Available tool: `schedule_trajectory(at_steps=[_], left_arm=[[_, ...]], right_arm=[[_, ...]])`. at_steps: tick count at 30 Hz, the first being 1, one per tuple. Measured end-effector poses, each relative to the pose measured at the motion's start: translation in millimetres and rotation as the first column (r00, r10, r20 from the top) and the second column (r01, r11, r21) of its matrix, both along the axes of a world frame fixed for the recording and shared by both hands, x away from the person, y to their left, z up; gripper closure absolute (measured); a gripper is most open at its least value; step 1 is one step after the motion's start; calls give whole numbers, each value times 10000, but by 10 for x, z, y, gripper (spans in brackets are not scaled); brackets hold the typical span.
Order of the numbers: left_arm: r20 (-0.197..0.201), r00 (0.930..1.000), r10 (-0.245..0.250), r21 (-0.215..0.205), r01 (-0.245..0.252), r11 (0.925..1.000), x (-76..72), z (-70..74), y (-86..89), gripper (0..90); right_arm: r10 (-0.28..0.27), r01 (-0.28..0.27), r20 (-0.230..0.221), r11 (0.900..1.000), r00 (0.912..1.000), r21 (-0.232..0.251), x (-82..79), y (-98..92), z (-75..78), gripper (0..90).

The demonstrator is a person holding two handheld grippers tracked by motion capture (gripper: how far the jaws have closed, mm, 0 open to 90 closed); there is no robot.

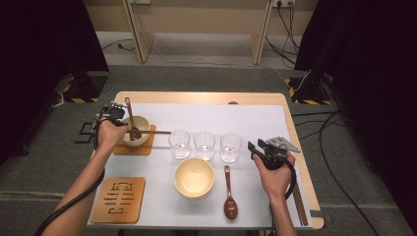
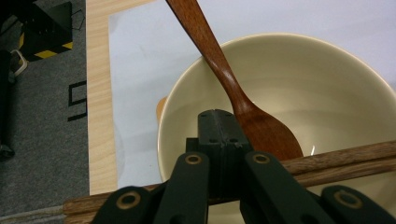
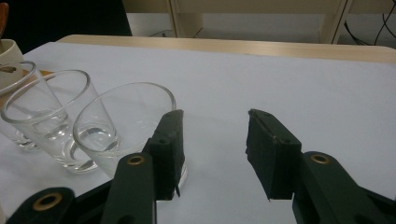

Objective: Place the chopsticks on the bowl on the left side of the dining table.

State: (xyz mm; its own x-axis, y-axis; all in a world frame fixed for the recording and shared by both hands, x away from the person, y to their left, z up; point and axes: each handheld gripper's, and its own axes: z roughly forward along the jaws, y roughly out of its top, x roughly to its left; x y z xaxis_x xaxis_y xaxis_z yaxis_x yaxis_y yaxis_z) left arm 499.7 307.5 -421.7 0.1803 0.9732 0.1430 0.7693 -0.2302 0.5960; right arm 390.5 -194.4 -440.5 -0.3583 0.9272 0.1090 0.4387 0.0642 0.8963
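A cream bowl (image 1: 140,129) (image 2: 299,84) stands on a wooden coaster (image 1: 143,149) at the table's left. A brown wooden spoon (image 1: 130,118) (image 2: 219,65) leans inside it, handle pointing away. A pair of wooden chopsticks (image 1: 157,132) (image 2: 345,156) lies across the bowl's rim. My left gripper (image 1: 123,129) (image 2: 215,122) is shut, its pads pressed together just over the chopsticks, which run crosswise under the jaws. My right gripper (image 1: 256,146) (image 3: 214,149) hovers open and empty at the right, beside the rightmost glass (image 1: 230,146) (image 3: 123,123).
Three clear glasses stand in a row mid-table, including the middle glass (image 1: 204,145) and left glass (image 1: 179,143). In front sit a second cream bowl (image 1: 194,178) and another wooden spoon (image 1: 230,196). A cut-out wooden coaster (image 1: 119,199) lies front left; more chopsticks (image 1: 300,206) lie along the right edge.
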Motion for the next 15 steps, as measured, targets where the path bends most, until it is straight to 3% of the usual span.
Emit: schedule_trajectory(at_steps=[9,15], left_arm=[[-52,10000,-60,5,60,10000,-9,-9,9,893],[184,9997,-153,-76,154,9999,-4,9,26,889]], right_arm=[[2,-2,18,10000,10000,-16,1,-2,2,566],[-3,3,34,10000,10000,-26,-1,3,9,565]])
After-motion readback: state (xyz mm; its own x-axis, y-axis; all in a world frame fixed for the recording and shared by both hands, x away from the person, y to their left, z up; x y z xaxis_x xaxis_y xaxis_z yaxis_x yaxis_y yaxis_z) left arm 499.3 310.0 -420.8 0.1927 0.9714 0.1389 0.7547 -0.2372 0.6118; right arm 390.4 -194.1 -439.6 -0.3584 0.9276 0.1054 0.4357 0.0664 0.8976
